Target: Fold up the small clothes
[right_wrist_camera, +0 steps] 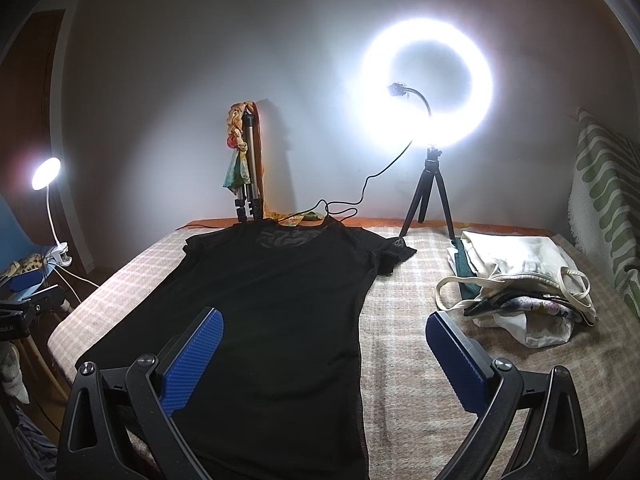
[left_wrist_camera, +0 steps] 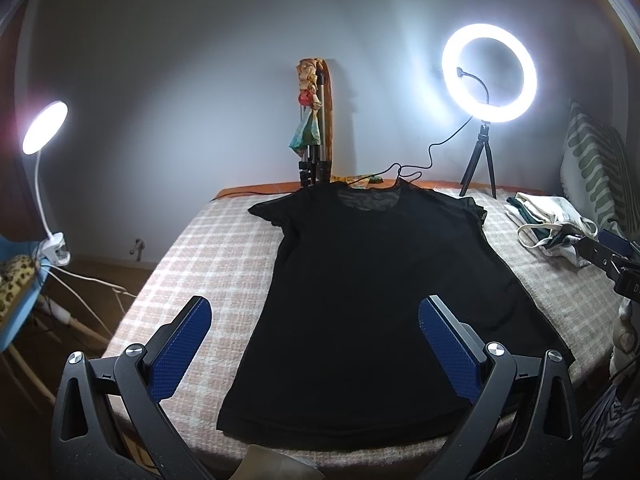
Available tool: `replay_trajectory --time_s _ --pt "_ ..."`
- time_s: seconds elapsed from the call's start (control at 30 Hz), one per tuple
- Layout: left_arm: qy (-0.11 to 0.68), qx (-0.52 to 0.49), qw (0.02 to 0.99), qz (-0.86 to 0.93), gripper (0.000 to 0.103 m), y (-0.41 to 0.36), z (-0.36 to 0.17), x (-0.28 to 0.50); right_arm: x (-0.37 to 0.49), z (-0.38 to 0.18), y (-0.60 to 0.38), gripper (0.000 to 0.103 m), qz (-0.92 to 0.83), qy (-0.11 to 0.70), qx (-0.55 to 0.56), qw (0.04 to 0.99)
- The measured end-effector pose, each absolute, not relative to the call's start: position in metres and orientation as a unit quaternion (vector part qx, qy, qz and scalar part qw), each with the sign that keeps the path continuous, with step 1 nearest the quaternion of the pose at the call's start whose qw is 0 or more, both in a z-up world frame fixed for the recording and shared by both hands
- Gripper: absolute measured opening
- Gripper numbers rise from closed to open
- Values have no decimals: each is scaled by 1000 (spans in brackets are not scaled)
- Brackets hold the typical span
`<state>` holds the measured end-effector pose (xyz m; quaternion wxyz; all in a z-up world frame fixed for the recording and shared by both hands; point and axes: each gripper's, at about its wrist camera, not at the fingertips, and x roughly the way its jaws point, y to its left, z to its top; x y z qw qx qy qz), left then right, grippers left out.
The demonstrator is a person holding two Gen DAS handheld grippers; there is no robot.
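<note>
A black short-sleeved top point(left_wrist_camera: 360, 300) lies spread flat on the checked blanket point(left_wrist_camera: 208, 264), neck toward the wall, hem toward me. It also shows in the right wrist view point(right_wrist_camera: 272, 320). My left gripper point(left_wrist_camera: 316, 320) is open and empty, hovering above the hem end, its blue pads point(left_wrist_camera: 180, 356) straddling the top's lower left side. My right gripper point(right_wrist_camera: 324, 336) is open and empty above the top's right side edge. The right gripper's body shows at the right edge of the left wrist view point(left_wrist_camera: 612, 260).
A pile of light clothes and a cloth bag point(right_wrist_camera: 516, 288) lies on the blanket at the right. A lit ring light on a tripod point(right_wrist_camera: 428, 92) and a folded tripod with a scarf point(right_wrist_camera: 248, 168) stand by the wall. A clip lamp point(left_wrist_camera: 44, 128) stands left of the bed.
</note>
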<state>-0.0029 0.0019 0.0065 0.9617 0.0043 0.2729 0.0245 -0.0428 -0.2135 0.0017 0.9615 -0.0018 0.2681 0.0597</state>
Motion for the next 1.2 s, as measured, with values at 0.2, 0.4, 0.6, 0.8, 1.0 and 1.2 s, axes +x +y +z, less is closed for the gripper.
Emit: replay_trajectory --time_s 0.2,0.4,0.6,0.8,1.0,1.2 --pt "274 2 961 27 103 5 5 -3 -37 1 -209 103 68 279 -2 958" --pt "277 -5 960 35 103 13 4 -2 -25 6 -203 103 80 297 17 951" --pt "295 -41 953 44 103 37 2 2 -8 20 -193 102 91 312 24 945" --pt "325 -9 944 48 103 45 -7 9 23 36 -169 101 104 316 8 943" --pt "354 -23 934 29 102 58 -20 12 62 48 -133 99 145 309 9 940" --pt "374 -79 924 -5 82 77 -36 15 112 52 -96 92 196 331 20 923"
